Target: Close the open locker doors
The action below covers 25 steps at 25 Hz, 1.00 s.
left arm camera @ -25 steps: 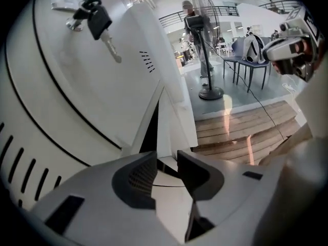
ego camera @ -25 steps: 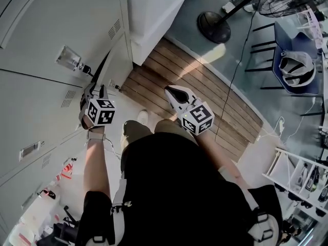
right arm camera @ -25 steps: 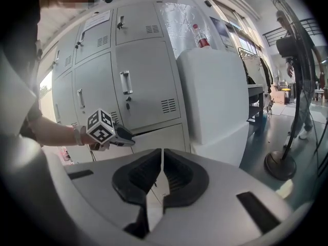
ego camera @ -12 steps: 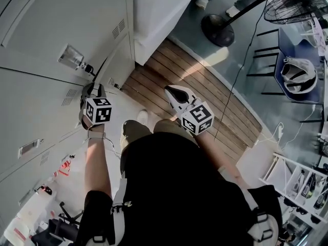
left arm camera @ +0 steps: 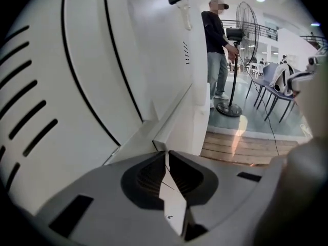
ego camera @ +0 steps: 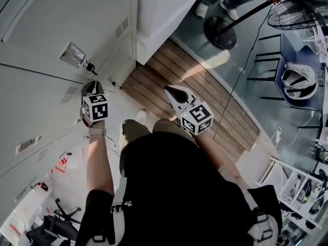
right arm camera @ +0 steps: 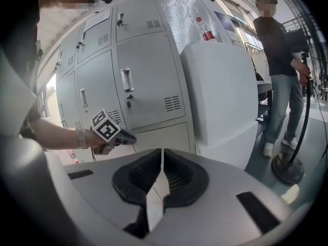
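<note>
**Inspector:** Left side?

**Observer:** Left gripper (ego camera: pixel 92 87) is close to the lockers (ego camera: pixel 56 29). Its jaws are closing, with nothing between them. The dark gap at the lower locker door (ego camera: pixel 123 58) a second ago is gone.

**Inspector:** Right?

**Observer:** Right gripper (ego camera: pixel 175 93) is over the floor, jaws together, empty. I judge that door closed.

No legible text.
You get only square markers on the left gripper (ego camera: pixel 91 85) and right gripper (ego camera: pixel 169 90); the locker label plate (ego camera: pixel 28 144) is too small to read.
</note>
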Available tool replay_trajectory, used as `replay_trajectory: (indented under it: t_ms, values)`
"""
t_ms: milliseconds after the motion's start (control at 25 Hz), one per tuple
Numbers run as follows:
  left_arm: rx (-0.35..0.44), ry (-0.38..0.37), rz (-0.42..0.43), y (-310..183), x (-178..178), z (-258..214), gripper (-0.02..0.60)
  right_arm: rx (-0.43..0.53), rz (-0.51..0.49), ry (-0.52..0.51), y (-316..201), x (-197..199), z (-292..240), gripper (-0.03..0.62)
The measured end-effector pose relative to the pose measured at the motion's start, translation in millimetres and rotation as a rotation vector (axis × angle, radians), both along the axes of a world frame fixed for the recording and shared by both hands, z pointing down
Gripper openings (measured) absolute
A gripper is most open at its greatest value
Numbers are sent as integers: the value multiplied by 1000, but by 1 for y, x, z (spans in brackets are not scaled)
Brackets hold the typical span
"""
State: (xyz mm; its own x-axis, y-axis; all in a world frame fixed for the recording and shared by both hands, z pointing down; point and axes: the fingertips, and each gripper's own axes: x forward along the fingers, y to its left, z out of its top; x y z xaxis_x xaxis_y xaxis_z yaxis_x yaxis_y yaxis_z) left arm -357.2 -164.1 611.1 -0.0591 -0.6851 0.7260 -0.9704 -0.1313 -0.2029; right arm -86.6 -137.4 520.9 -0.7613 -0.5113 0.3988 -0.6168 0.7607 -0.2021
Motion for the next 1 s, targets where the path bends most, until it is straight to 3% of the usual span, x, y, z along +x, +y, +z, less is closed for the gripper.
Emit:
replay_trajectory:
  t_ms: [400, 600, 1000]
  values:
    - [23, 37, -55, -2, -3, 0, 25, -3, -9, 3, -2, 3, 1, 26]
    - [30, 18, -77, 3, -4, -1, 26, -1, -4, 0, 2, 9, 0, 26]
    - [32, 63, 30, 11, 49, -2, 26, 10, 47, -13, 12, 34, -7, 26]
